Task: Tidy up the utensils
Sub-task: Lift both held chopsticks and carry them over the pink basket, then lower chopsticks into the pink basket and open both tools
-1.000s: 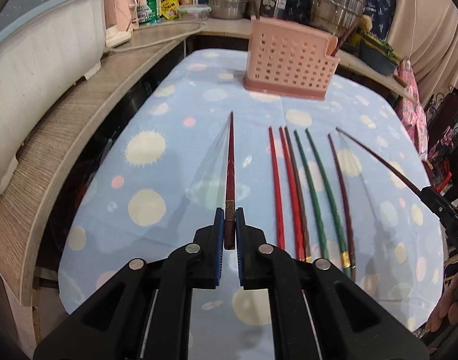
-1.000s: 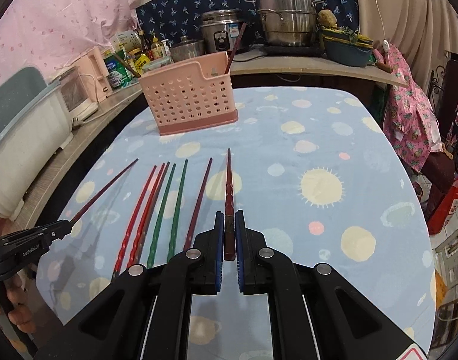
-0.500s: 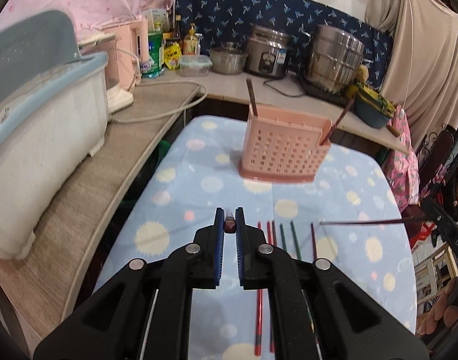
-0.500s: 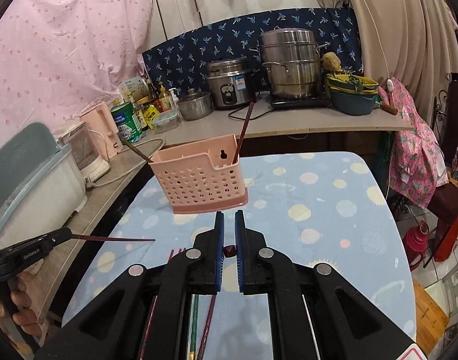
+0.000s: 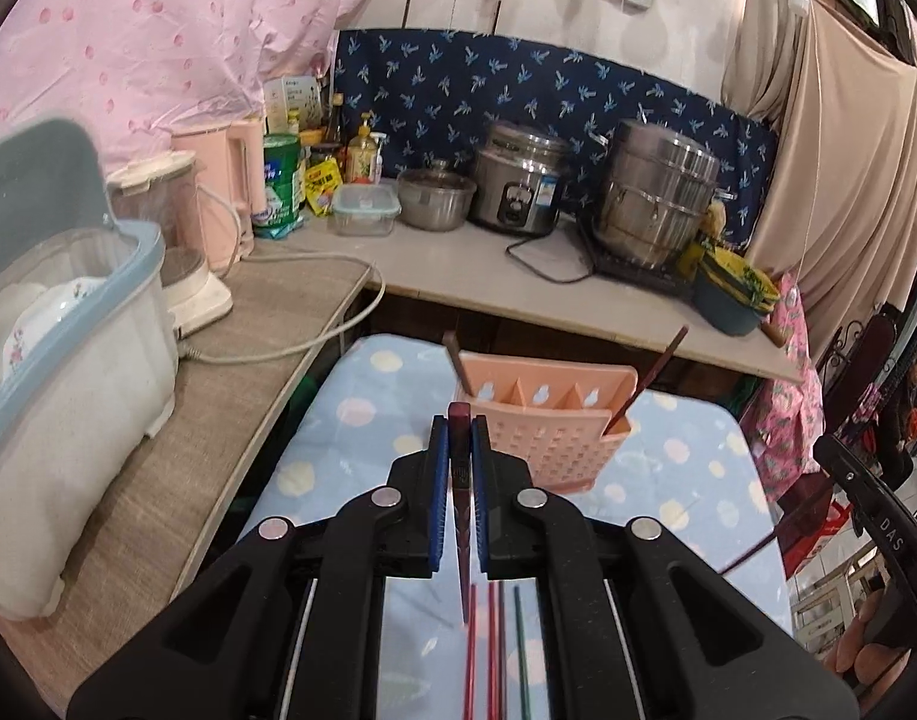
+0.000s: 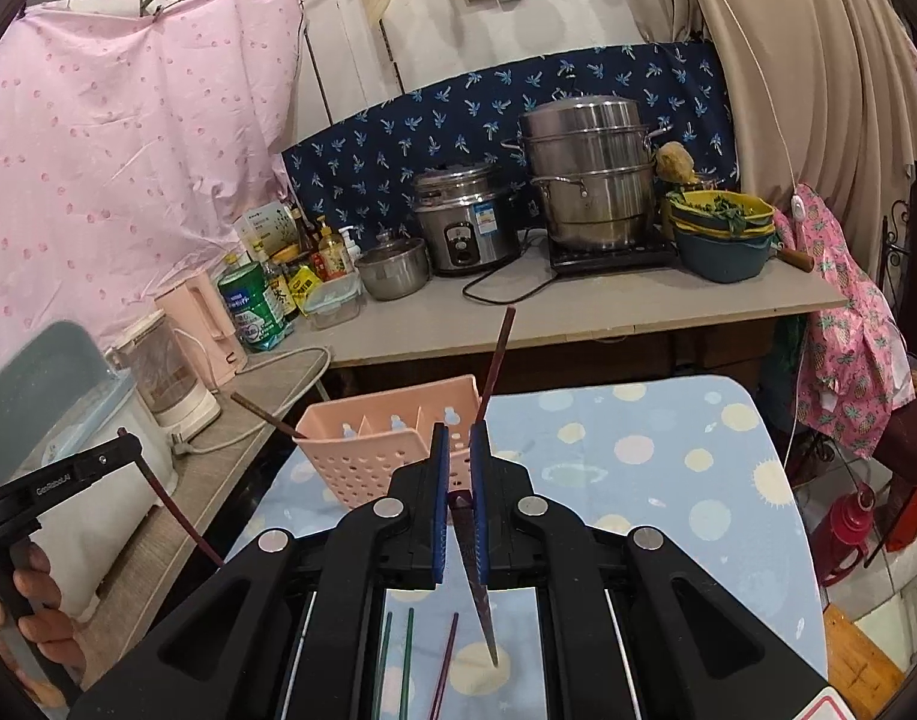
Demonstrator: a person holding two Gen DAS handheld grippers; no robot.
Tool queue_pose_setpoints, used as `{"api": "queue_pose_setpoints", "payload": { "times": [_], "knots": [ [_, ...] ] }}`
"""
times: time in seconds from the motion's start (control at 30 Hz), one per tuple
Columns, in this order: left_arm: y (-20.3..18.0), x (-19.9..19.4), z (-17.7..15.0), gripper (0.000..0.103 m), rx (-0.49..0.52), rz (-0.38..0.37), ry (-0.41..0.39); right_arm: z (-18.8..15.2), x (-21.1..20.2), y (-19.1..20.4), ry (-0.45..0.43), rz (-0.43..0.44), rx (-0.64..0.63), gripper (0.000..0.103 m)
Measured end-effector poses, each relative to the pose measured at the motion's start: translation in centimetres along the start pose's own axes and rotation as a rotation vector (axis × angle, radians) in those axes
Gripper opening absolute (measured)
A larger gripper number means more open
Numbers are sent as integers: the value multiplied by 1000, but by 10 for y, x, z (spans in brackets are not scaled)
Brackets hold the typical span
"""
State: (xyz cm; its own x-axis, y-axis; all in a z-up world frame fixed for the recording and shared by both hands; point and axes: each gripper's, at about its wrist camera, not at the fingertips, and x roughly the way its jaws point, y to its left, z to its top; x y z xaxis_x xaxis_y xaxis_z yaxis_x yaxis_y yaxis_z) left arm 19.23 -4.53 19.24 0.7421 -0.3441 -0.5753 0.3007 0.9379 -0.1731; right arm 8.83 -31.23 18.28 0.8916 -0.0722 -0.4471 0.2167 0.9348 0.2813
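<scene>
My left gripper (image 5: pixel 460 427) is shut on a dark red chopstick (image 5: pixel 460 516) whose tip hangs down between the fingers. My right gripper (image 6: pixel 460 441) is shut on another dark red chopstick (image 6: pixel 478 576), also hanging tip-down. Both are held above the table, short of the pink slotted basket (image 5: pixel 542 429) (image 6: pixel 386 450). Two dark chopsticks (image 5: pixel 656 372) (image 6: pixel 497 354) lean out of the basket's two ends. Red and green chopsticks (image 5: pixel 488 648) (image 6: pixel 407 660) lie on the blue spotted tablecloth (image 5: pixel 686 462) below. In the right wrist view the left gripper (image 6: pixel 122 450) shows at the left edge.
A wooden counter (image 5: pixel 266 324) runs along the left and back, with a dish box (image 5: pixel 68 324), a blender, a pink kettle, a rice cooker (image 5: pixel 518 186) and a steel steamer (image 5: pixel 656 198). Floral cloth and a red flask (image 6: pixel 848 528) are right of the table.
Both grippers have lifted their chopsticks off the table and risen. The chopsticks have swung from lying flat to hanging tip-down, and the basket now sits straight ahead, closer.
</scene>
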Motion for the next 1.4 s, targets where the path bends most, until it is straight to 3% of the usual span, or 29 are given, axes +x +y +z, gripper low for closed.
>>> {"api": "queue_pose_setpoints", "payload": {
  "times": [0.47,0.63,0.8,1.03,1.4],
  "knots": [
    [-27,-10,100,7,-25,-29,-200,115,16,33,-190,110,17,7],
    [-27,3,124,7,-34,-21,-230,142,38,47,-206,151,30,7],
    [-23,24,132,7,-39,-2,-239,146,73,56,-185,179,40,7],
    [-14,57,125,7,-55,4,-190,143,112,61,-140,190,42,7],
    [-10,83,111,7,-53,5,-141,152,114,71,-164,215,26,7]
  ]
}}
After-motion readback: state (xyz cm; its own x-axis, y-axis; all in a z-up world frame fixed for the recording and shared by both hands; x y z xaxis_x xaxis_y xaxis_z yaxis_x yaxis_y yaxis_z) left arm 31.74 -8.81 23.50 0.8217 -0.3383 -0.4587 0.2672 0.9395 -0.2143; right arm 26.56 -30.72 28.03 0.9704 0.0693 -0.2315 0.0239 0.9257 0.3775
